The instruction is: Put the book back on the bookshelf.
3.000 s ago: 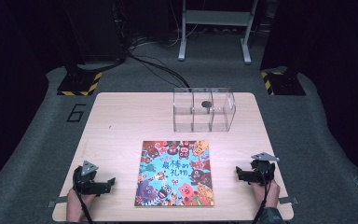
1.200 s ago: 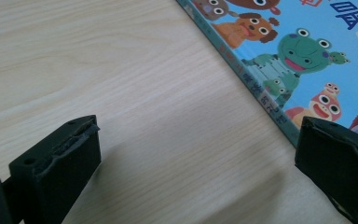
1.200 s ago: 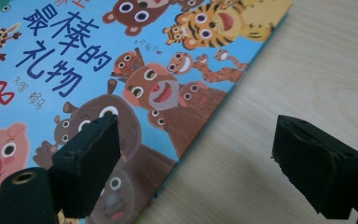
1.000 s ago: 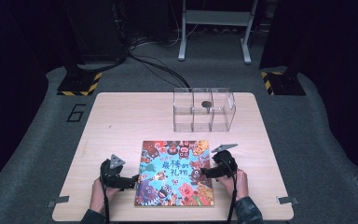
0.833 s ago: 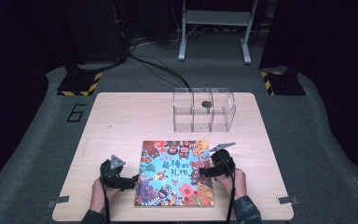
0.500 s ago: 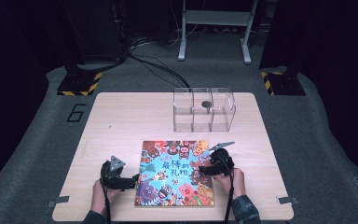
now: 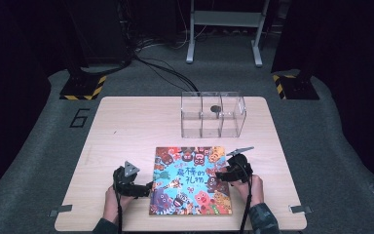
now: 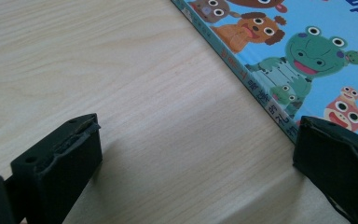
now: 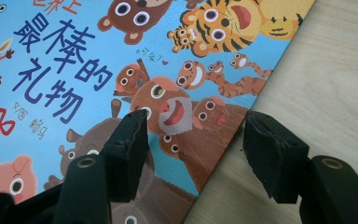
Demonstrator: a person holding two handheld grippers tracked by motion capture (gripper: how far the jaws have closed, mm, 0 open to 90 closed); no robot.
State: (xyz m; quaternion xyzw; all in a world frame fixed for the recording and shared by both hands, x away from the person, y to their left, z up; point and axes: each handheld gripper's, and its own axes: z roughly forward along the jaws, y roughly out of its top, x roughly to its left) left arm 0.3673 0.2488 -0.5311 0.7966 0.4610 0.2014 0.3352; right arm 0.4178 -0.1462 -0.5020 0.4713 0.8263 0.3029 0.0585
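A colourful picture book (image 7: 190,180) with cartoon animals lies flat at the front middle of the wooden table (image 7: 136,126). My left gripper (image 7: 146,187) rests on the table at the book's left edge. In the left gripper view this gripper (image 8: 196,135) is open wide, its jaws have just been opening, and only bare wood lies between them, with the book's spine (image 8: 256,88) by the right jaw. My right gripper (image 9: 196,123) straddles the book's right edge (image 9: 223,140), one jaw over the cover and one over the table. Its jaws have just been closing but the pads stand apart from the edge.
A clear plastic box (image 7: 213,114) with three compartments stands at the back of the table, with a small dark object (image 7: 215,109) in it. Bare wood stretches left and right of the book. Dark floor, cables and stands surround the table.
Both grippers have come in from the table's front corners to the book's two sides. Within the last second the right gripper has edged left onto the book's right edge.
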